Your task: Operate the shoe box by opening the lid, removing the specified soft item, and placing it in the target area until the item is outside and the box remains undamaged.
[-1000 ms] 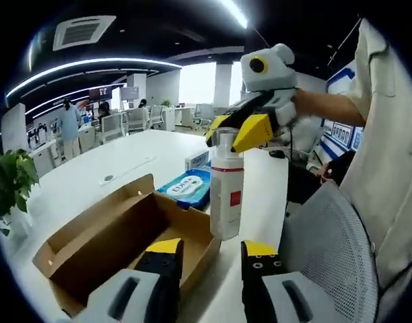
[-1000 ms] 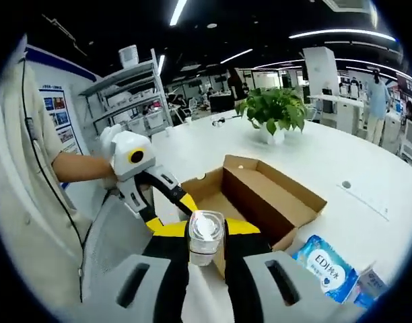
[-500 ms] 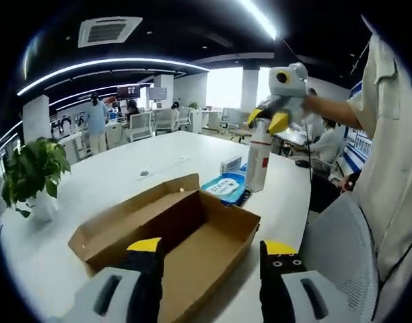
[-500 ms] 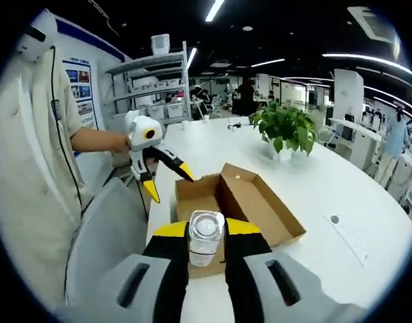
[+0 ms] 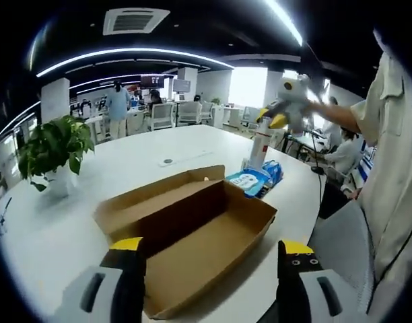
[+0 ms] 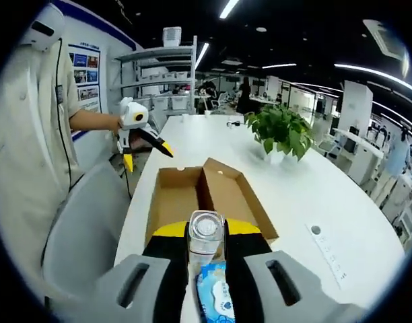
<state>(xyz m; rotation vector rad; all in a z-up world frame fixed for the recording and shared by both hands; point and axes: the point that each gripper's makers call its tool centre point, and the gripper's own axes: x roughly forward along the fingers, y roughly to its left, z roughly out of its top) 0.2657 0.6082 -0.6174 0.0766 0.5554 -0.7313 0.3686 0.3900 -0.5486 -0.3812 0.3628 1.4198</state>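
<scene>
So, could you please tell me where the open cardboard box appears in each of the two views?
Left gripper view: the cardboard box lies open at lower centre, just beyond the left gripper.
Right gripper view: the box sits at centre, past the bottle that the right gripper holds.
Shared landmark: the potted plant on the white table.

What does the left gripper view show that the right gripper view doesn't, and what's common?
Left gripper view: the bottle seen whole from the side, standing by the blue wipes pack, with the right gripper at its top.

Right gripper view: the bottle from above between the right gripper's fingers, the left gripper open beside the table, and shelving behind.

Both: the open cardboard box with nothing visible inside, the potted plant, the white table.
</scene>
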